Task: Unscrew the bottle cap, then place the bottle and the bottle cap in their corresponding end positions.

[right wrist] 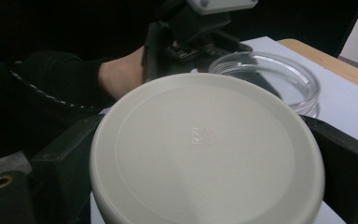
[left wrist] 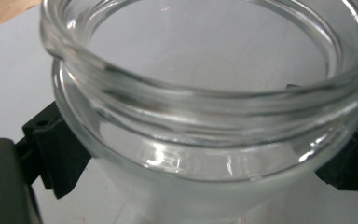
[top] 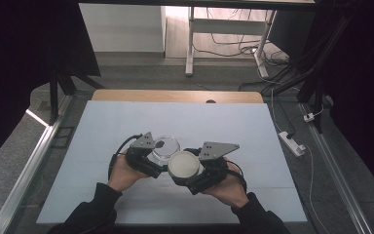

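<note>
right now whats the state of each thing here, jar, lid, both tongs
glass jar: open, lid off, looks empty, upright on the table, gripped between the left jaws
lid: off the jar, held beside it, clamped at its rim
left tongs: shut on the glass jar
right tongs: shut on the lid

— That jar is clear, colourless glass, right?
— Yes, and the lid is plain cream. Both grippers are black with grey plates, on a pale blue-white mat over light wood.
</note>
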`<state>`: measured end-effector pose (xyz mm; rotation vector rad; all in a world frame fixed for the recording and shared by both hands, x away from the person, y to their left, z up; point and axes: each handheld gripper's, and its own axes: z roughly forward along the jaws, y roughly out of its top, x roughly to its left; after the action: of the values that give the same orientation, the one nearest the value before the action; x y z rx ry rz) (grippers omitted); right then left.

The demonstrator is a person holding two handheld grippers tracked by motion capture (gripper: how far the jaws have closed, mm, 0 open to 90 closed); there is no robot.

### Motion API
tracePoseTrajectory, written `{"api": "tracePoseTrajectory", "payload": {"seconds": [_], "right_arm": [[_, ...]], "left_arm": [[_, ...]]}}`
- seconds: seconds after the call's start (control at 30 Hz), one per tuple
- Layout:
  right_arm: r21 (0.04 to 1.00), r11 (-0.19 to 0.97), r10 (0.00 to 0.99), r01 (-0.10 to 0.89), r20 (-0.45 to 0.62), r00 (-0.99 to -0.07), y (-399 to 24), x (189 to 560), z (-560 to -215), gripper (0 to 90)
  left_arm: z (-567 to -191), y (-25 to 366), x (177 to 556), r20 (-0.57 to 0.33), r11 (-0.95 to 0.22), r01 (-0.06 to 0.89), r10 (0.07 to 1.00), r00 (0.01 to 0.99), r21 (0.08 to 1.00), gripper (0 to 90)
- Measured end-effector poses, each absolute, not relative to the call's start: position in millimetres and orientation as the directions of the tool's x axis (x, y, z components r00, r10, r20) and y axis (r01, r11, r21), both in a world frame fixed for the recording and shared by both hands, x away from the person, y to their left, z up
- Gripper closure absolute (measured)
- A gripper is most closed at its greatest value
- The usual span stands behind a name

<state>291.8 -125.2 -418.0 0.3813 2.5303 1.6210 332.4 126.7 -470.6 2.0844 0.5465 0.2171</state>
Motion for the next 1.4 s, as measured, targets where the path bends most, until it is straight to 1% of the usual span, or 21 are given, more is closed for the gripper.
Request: {"api": "tracePoseTrajectory", "payload": {"seconds": [0.53,0.97,1.4], "right_arm": [[0.899,0.413,0.263,0.145,0.034,-0.964,-127,275,-432,6.8],[0.89,0.418,0.282,0.181,0.063,-0.957,-131,275,-452,6.8],[0.892,0.41,0.309,0.189,0.059,-0.949,-132,283,-468,6.8]], "left_arm": [[-459,126,344,-0.039,-0.436,0.286,0.493,0.869,0.853,7.6],[-452,119,357,-0.029,-0.425,0.281,0.509,0.86,0.861,7.5],[-453,110,384,-0.027,-0.421,0.294,0.534,0.845,0.858,7.5]]}}
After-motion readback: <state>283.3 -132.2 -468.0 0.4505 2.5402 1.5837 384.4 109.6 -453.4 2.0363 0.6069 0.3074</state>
